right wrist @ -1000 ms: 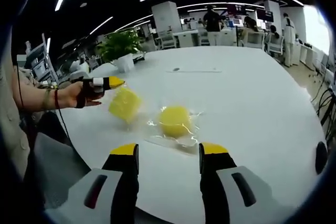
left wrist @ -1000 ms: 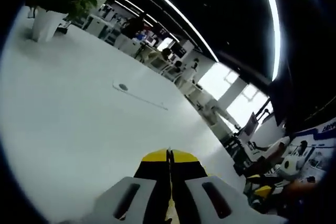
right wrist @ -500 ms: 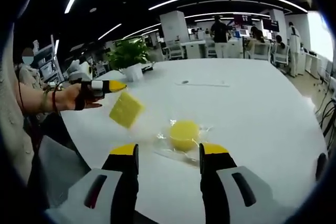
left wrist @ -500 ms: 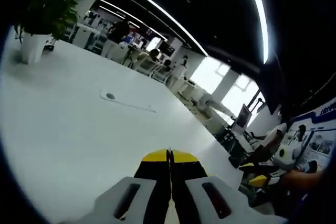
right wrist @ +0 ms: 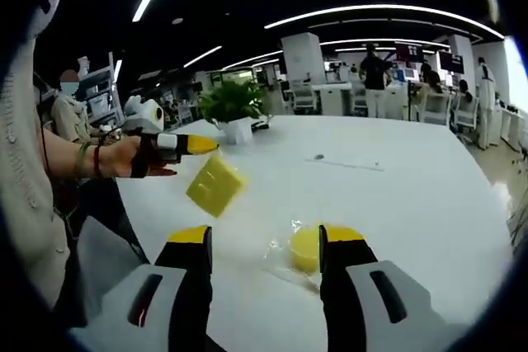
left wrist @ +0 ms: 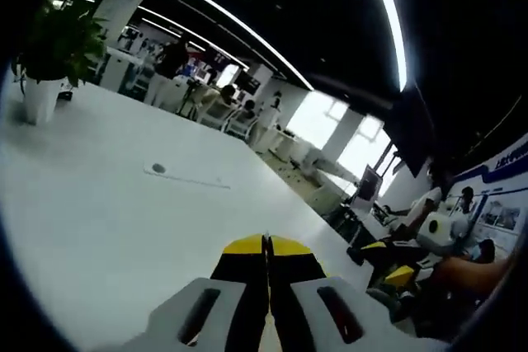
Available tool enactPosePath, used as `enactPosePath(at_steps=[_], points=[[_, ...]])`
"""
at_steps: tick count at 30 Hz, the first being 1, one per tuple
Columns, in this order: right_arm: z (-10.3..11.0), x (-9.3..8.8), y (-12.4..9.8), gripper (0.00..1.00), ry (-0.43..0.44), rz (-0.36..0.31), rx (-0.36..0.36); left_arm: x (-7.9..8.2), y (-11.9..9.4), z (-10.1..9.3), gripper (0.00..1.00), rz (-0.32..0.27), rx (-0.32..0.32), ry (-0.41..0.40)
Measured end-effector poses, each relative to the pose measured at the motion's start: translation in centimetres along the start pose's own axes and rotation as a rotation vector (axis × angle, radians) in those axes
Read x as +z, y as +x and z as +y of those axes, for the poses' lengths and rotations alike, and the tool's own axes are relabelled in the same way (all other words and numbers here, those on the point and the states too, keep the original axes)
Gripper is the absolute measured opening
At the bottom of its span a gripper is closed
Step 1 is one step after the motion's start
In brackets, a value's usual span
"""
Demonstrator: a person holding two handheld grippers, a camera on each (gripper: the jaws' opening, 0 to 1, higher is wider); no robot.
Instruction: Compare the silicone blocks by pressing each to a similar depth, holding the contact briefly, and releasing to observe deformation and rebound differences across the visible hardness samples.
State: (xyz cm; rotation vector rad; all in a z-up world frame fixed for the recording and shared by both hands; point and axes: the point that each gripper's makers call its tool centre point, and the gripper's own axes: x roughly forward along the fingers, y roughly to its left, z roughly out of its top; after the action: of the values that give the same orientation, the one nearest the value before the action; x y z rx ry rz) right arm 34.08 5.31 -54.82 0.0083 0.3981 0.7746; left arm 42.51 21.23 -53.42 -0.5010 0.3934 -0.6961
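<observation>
In the right gripper view a round yellow silicone block (right wrist: 304,248) lies in a clear plastic wrap on the white table (right wrist: 412,204), just beyond my right gripper (right wrist: 266,237), which stands open; its right jaw hides part of the block. To the left, a hand holds my left gripper (right wrist: 198,145) above the table. A square yellow block (right wrist: 214,185) hangs tilted just under its tips, off the table. In the left gripper view my left gripper (left wrist: 266,245) shows its jaws pressed together, with a thin yellow sliver between them low down.
A potted plant (right wrist: 233,109) stands at the table's far side, also seen as the plant (left wrist: 45,55) on the left. A round cable port (right wrist: 318,157) sits mid-table. The person's body and sleeve border the left. Desks, chairs and people lie beyond the table edge.
The square block has gone from resting on the table to hanging in the air under the left gripper. Both cameras have tilted; the round block now sits closer to my right jaw.
</observation>
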Motion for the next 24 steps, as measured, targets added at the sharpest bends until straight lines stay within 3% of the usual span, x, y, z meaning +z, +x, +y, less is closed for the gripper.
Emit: enactPosePath(at_steps=[8,13,17,24], points=[[2.1,4.1,2.3,0.51,-0.157,0.012,0.167,2.5,-0.7,-2.0,0.00,-0.018,-0.027,0.088],[3.3,6.3,4.3,0.53,-0.282,0.051,0.278,3.1,-1.0,-3.5,0.00,-0.007,-0.058,0.113],[4.0,7.3,6.6,0.54,-0.394,0.104,0.351,3.5,-1.1,-4.6,0.00,0.001,-0.080,0.135],[5.3,7.7,9.8,0.55,-0.484,0.168,0.450,4.0,-0.8,-6.1,0.00,0.004,-0.111,0.159]])
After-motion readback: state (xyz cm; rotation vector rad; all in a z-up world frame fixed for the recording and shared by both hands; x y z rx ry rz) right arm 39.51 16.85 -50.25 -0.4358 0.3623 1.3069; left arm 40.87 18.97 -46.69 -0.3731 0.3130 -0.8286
